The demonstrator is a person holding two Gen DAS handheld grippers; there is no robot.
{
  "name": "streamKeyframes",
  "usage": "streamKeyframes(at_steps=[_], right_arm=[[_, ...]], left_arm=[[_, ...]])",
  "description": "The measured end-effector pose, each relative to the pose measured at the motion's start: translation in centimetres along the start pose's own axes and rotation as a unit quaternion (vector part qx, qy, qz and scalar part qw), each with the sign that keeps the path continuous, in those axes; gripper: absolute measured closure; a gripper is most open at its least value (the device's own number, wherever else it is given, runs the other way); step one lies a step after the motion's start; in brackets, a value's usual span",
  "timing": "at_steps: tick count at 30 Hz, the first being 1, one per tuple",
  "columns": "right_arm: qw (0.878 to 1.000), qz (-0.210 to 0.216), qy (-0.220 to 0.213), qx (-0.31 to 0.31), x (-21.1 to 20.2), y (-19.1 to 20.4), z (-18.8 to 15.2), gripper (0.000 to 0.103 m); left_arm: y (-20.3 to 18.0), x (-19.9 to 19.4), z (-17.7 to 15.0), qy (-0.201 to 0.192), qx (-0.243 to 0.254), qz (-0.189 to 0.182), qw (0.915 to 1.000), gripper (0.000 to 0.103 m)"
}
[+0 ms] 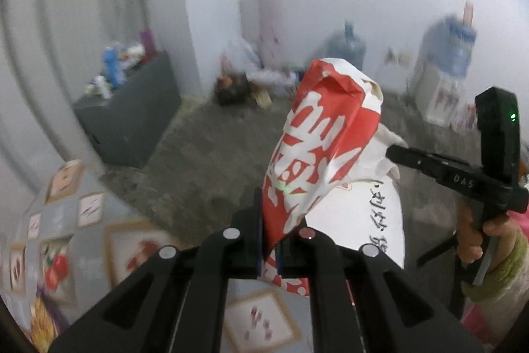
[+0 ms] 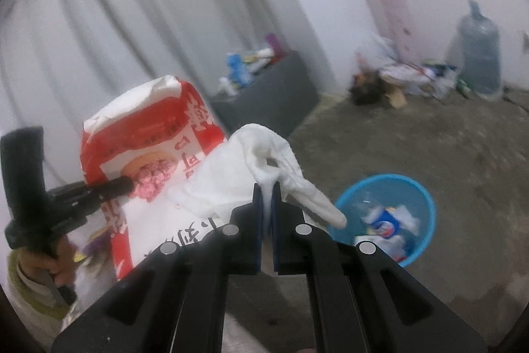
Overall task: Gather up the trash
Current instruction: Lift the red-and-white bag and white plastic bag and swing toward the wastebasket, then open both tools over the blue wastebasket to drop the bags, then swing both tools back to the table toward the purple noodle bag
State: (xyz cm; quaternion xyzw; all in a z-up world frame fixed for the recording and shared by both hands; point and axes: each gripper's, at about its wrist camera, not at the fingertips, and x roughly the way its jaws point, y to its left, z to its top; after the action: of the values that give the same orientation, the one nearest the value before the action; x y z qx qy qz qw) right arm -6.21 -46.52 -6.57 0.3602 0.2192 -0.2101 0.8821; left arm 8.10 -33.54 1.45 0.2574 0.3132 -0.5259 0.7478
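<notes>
the left gripper [image 1: 269, 240] pinches a crumpled red-and-white paper bag [image 1: 317, 154]; the right gripper [image 2: 267, 204] pinches a white rag-like wad [image 2: 274, 154], both aloft mid-carry. next, i judge, release over the blue plastic bin [image 2: 426, 207] at four o'clock, on the grey concrete floor [image 2: 429, 138], with wall clutter beyond.

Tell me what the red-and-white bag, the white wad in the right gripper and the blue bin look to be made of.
Red-and-white bag: likely printed paper, matte, with sharp creases and a torn top edge.
White wad: probably tissue or thin cloth; soft, limp folds, no shine.
Blue bin: seemingly moulded plastic; smooth, even-coloured round rim.
</notes>
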Motion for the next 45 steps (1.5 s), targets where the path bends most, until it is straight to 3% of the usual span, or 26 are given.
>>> streamKeyframes(at_steps=[8, 13, 15, 16, 17, 18, 19, 20, 24, 28, 34, 38, 45], right_arm=[[0.99, -0.052, 0.057, 0.116, 7.0, -10.4, -0.4, 0.1], [0.978, -0.085, 0.08, 0.173, 10.4, -15.6, -1.9, 0.096], [0.972, -0.097, 0.092, 0.192, 11.0, -17.2, -2.7, 0.095], [0.969, -0.107, 0.104, 0.199, 12.0, -18.0, -3.2, 0.088], [0.965, -0.117, 0.114, 0.203, 12.8, -18.5, -3.6, 0.082], [0.96, -0.13, 0.128, 0.211, 13.7, -19.3, -4.3, 0.063], [0.956, -0.141, 0.14, 0.217, 14.3, -19.9, -4.9, 0.053], [0.954, -0.144, 0.148, 0.218, 14.6, -20.0, -5.3, 0.053], [0.955, -0.151, 0.154, 0.203, 14.5, -19.7, -5.4, 0.048], [0.964, -0.145, 0.126, 0.184, 12.6, -18.8, -4.6, 0.041], [0.97, -0.118, 0.074, 0.2, 10.0, -19.2, -2.5, 0.036], [0.972, -0.1, 0.058, 0.205, 8.5, -18.6, -1.4, 0.036], [0.984, -0.072, 0.069, 0.151, 5.8, -14.6, -1.5, 0.036]], left_arm=[[-2.6, 16.0, 4.7, 0.146, 0.031, -0.017, 0.9887, 0.098], [-4.0, 23.7, 5.3, 0.19, 0.039, -0.026, 0.9806, 0.096], [-4.1, 26.2, 5.2, 0.209, 0.044, -0.011, 0.9769, 0.086], [-4.4, 27.6, 4.9, 0.223, 0.048, -0.005, 0.9735, 0.064], [-4.7, 28.6, 4.6, 0.234, 0.052, -0.002, 0.971, 0.052], [-4.6, 29.2, 4.3, 0.234, 0.054, 0.003, 0.9707, 0.044], [-4.7, 29.7, 4.2, 0.232, 0.06, 0.013, 0.9708, 0.043], [-4.8, 29.9, 4.1, 0.233, 0.063, 0.016, 0.9702, 0.042], [-4.6, 29.0, 4.1, 0.223, 0.056, -0.002, 0.9732, 0.034], [-4.6, 27.2, 5.0, 0.201, 0.065, 0.002, 0.9775, 0.032], [-3.5, 22.1, 6.5, 0.156, 0.036, -0.002, 0.987, 0.024], [-1.7, 16.6, 6.6, 0.123, 0.01, -0.001, 0.9924, 0.024], [1.5, 5.4, 2.6, 0.048, -0.06, 0.017, 0.9969, 0.021]])
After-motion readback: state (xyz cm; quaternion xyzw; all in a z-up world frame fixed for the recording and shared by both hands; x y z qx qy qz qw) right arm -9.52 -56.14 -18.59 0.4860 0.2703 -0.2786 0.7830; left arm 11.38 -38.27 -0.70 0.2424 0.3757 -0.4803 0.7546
